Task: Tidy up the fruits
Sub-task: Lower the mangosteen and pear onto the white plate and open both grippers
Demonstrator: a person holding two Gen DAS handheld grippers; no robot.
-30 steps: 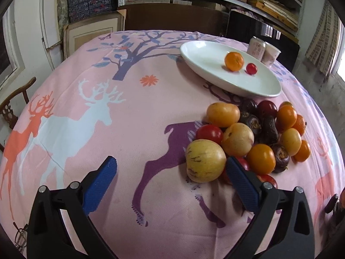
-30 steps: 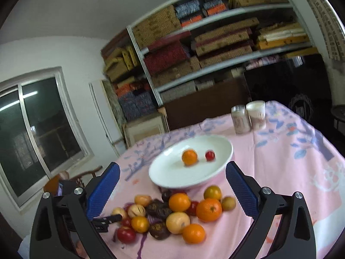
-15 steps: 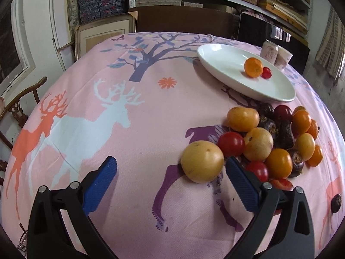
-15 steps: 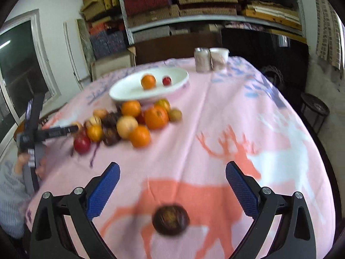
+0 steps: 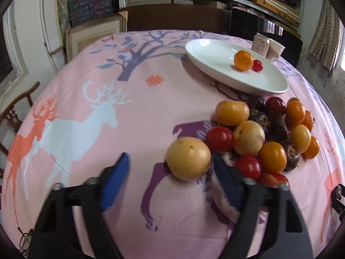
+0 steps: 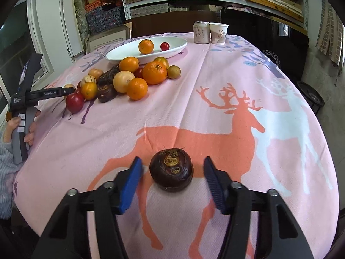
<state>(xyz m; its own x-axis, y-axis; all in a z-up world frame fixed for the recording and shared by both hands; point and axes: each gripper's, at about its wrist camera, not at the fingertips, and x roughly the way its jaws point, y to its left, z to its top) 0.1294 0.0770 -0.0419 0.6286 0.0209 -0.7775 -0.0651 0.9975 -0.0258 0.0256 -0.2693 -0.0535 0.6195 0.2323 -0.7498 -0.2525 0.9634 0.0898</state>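
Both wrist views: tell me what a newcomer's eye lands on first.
A lone dark brown fruit sits on the orange deer print, framed by the open right gripper. Across the table, a heap of fruit lies before a white plate, where the open left gripper flanks a yellow fruit.

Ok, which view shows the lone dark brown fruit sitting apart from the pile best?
The right wrist view: the dark brown fruit sits large and whole between the open right claw fingers, with its scarred top visible. The left wrist view catches only a sliver of it at the far right edge.
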